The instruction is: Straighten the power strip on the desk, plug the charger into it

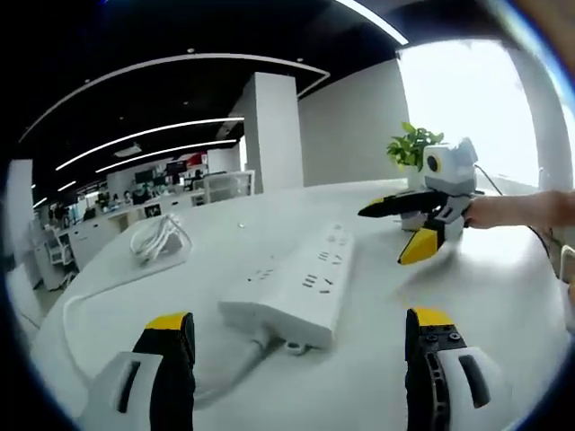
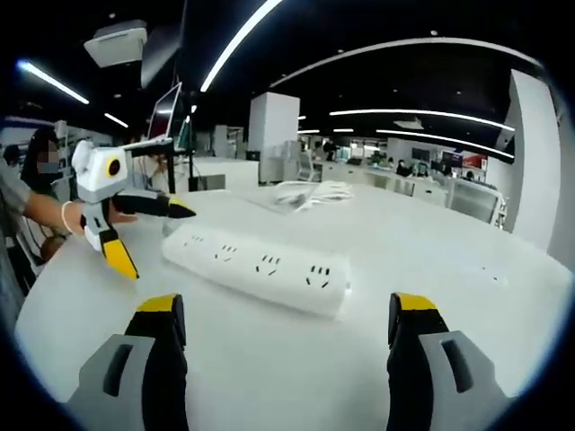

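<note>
The power strip [image 1: 296,283] lies on the white desk [image 1: 467,296] just ahead of the left gripper [image 1: 301,346], skewed across its line of sight, cord end nearest. Jaws stand wide, holding nothing. The right gripper [image 2: 286,328] faces the strip's long side [image 2: 260,268], jaws likewise wide and empty. The coiled charger cable [image 2: 310,191] sits well beyond (plug not discernible). Judgement: straightening goes best with one gripper at each end, turning slowly to avoid cord drag.
</note>
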The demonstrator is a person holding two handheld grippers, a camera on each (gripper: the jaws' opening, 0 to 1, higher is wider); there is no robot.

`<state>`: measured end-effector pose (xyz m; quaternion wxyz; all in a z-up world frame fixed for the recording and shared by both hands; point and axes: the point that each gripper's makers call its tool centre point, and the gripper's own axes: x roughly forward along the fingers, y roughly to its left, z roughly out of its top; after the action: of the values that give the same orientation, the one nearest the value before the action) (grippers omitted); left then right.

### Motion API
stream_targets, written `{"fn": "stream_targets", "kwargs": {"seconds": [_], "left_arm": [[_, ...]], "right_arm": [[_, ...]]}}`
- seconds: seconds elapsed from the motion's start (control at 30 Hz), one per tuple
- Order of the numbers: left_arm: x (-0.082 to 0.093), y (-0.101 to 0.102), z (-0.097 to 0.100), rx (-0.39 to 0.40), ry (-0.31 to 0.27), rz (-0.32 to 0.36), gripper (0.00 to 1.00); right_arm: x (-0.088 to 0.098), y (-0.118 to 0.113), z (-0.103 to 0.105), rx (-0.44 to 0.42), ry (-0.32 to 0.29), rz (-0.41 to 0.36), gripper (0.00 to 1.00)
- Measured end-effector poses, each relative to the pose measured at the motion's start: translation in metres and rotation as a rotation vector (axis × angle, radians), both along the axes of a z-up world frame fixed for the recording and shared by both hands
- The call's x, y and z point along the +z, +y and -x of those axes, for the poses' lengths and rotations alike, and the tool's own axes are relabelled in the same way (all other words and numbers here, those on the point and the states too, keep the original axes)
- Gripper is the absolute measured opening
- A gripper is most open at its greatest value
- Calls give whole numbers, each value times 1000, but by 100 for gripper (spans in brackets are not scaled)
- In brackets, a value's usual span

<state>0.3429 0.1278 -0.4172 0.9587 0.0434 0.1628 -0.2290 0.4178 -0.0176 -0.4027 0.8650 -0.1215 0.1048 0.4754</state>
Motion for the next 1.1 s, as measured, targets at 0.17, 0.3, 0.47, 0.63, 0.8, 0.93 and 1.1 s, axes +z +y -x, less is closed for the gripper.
{"fn": "stream_targets", "kwargs": {"seconds": [0.17,0.3,0.47,0.63,0.8,0.93,1.1], "left_arm": [[-3,0,-1,4,12,2,99],[-5,-3,1,4,22,-2,99],[-6,-2,0,5,29,-13,99],[-7,-3,-1,-1,38,-10,99],[-8,0,-9,4,49,1,99],[-11,-1,-15,3,70,6,99],[-11,-3,-21,0,82,4,99]], "right_arm": [[-2,-1,-4,-6,12,9,93],[2,0,-12,-7,7,18,93],[-4,5,-18,11,31,36,92],[-7,8,-20,19,29,50,92],[-7,7,-23,18,47,55,91],[-9,4,-25,15,66,70,88],[-10,6,-20,35,94,88,83]]}}
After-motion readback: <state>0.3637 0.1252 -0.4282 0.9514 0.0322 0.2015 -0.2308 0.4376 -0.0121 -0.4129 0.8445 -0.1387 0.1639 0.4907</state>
